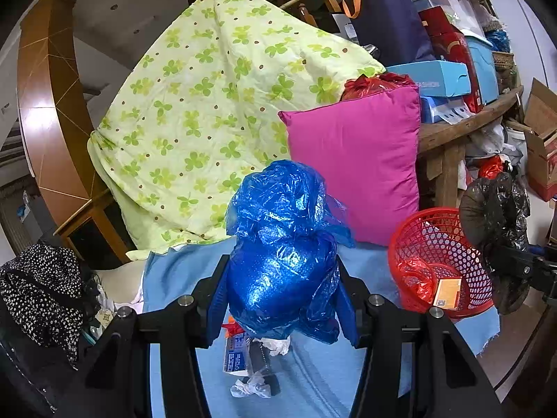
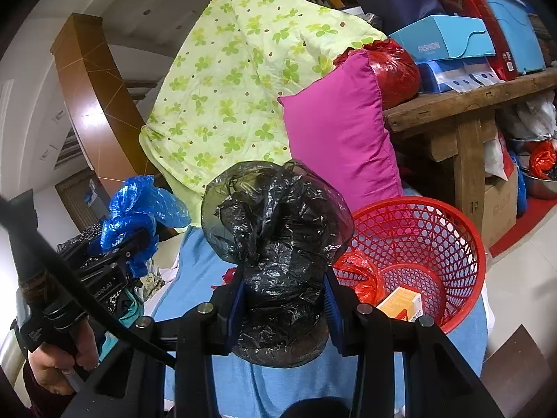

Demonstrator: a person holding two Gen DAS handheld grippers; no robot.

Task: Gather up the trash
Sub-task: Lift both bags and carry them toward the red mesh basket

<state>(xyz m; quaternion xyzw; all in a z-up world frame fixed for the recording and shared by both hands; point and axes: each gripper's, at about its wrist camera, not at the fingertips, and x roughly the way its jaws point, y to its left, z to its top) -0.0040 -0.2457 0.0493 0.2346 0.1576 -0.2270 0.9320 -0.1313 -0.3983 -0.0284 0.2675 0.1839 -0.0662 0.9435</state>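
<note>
Your left claw (image 1: 282, 299) is clenched on the blue bag (image 1: 282, 250), held above the blue sheet (image 1: 313, 376). Your right claw (image 2: 283, 299) grips the black bag (image 2: 278, 244) just left of the red basket (image 2: 452, 230), whose mouth lies open. The pink pillow (image 2: 337, 132) crowds the far side. Only the left view shows the scraps (image 1: 254, 358) beneath the blue bag.

A basket (image 2: 417, 244) stood on the cloth (image 1: 348, 365) at the right with a carton (image 2: 400, 304) and a crumpled bag (image 2: 362, 277) in it, a pillow (image 1: 355, 167) leaned just behind it against a wooden table (image 2: 463, 101), and a quilt (image 1: 209, 104) lay draped behind and left of the pillow.
</note>
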